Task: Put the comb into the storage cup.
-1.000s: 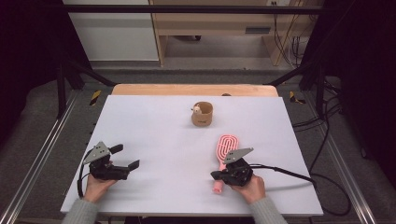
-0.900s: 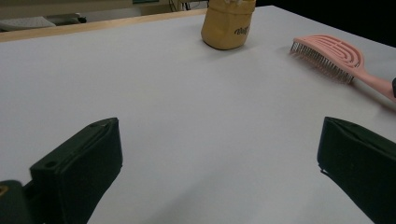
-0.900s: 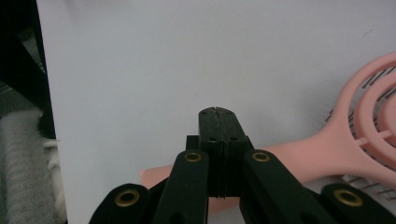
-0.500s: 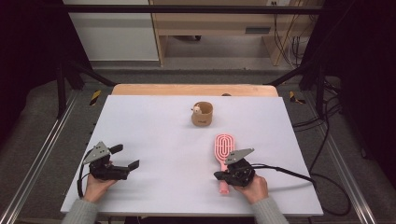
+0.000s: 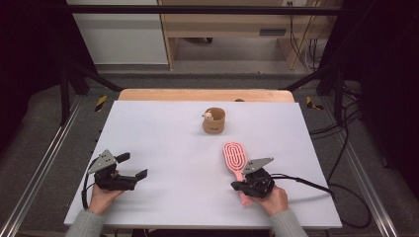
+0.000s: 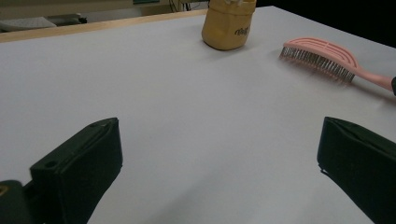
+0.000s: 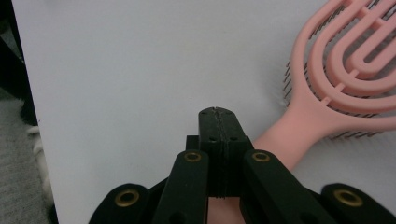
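The hairbrush [image 7: 327,88] handle is covered by the right gripper [image 7: 218,122], and its head is cut off at the edge; the cup [image 6: 229,23] top is cropped.

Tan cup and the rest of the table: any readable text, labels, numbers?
Tan cup: a small dark print low on its side in the left gripper view, too blurred to read.
Pink hairbrush: no text to be seen.
White table: no markings.
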A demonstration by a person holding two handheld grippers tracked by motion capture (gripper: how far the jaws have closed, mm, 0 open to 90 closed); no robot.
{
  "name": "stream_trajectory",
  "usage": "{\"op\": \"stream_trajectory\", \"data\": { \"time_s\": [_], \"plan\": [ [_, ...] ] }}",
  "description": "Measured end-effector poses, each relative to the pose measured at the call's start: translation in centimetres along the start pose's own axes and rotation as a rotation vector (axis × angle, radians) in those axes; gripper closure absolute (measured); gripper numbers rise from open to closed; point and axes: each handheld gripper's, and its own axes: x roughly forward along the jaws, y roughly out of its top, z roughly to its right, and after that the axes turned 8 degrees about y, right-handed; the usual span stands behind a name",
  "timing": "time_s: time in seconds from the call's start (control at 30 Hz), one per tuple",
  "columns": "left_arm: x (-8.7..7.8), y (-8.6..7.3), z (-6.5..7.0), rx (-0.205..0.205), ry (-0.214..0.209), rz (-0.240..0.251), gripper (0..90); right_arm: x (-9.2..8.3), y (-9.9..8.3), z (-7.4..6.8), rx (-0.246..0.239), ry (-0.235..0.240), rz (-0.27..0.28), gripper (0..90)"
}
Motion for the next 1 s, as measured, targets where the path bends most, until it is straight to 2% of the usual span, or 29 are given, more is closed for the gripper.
{"op": "stream_trajectory", "data": {
  "time_s": [0.1, 0.23, 0.63, 0.83, 1.0],
  "plan": [
    [0.00, 0.00, 0.00, 0.001, 0.000, -0.001, 0.0, -0.08, -0.08, 0.03, -0.004, -0.007, -0.002, 90.0],
    [0.00, 0.00, -0.01, 0.000, 0.001, -0.001, 0.0, -0.47, -0.31, 0.25, 0.024, -0.006, 0.012, 90.0],
    [0.01, 0.00, 0.01, 0.001, -0.001, -0.001, 0.0, -0.93, -0.71, 0.60, 0.044, -0.024, 0.013, 90.0],
    [0.03, -0.01, 0.01, 0.002, -0.002, -0.004, 0.0, -0.92, -0.80, 0.72, 0.038, -0.046, -0.002, 90.0],
    [0.04, -0.01, 0.01, 0.003, -0.002, -0.004, 0.0, -0.97, -0.78, 0.69, 0.034, -0.043, 0.003, 88.4]
  ]
}}
